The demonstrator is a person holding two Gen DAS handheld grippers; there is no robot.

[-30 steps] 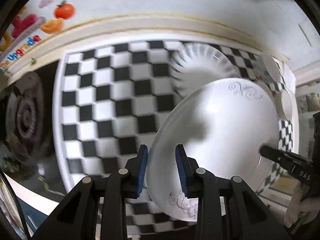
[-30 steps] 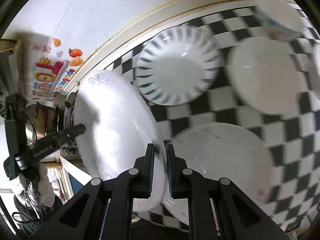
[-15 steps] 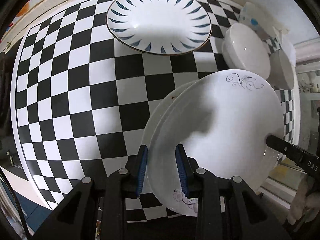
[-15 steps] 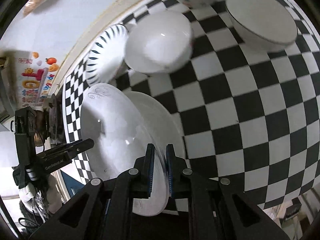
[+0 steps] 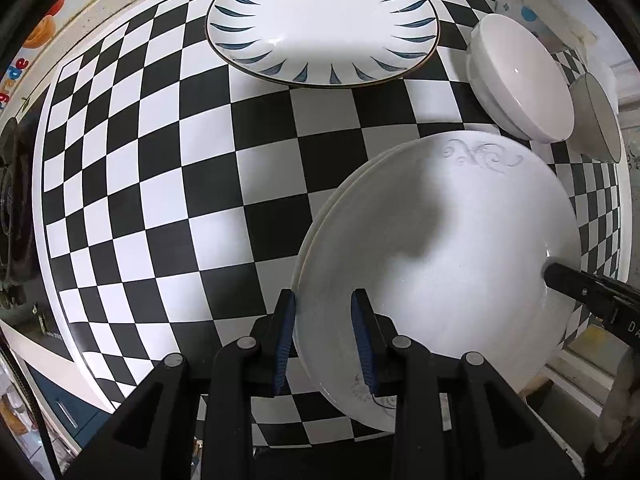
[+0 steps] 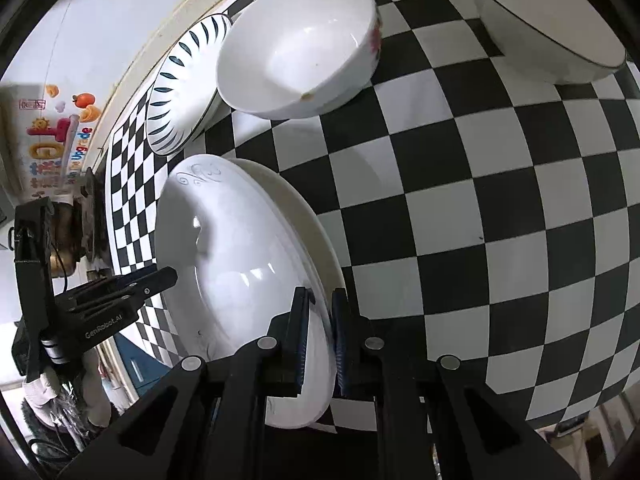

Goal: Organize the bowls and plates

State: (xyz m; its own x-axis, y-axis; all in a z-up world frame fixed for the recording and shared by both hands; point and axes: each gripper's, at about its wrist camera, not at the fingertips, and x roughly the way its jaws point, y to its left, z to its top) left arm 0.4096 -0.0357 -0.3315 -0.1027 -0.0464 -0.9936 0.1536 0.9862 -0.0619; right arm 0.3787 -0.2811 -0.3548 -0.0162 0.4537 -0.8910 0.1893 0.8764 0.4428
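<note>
A white plate with grey scroll marks (image 5: 460, 240) (image 6: 224, 260) is held at two opposite rims. My left gripper (image 5: 324, 340) is shut on its near rim, and my right gripper (image 6: 320, 336) is shut on the opposite rim. Each gripper also shows in the other view, the right gripper (image 5: 592, 296) and the left gripper (image 6: 160, 278). The held plate lies close over a plain cream plate (image 5: 340, 196) (image 6: 296, 216) on the table. Whether the two plates touch I cannot tell.
On the checkered table (image 5: 160, 200) stand a blue-leaf plate (image 5: 324, 24) (image 6: 180, 92), a white bowl (image 5: 520, 76) (image 6: 296, 48), a dark-rimmed bowl (image 5: 596, 120) (image 6: 552, 24) and a patterned bowl (image 5: 524, 12). A stove (image 5: 16, 200) borders the left edge, below a stickered wall (image 6: 52, 128).
Both grippers came down and across with the scroll plate, from beside the wall to just over the cream plate. In the last half second it barely moved.
</note>
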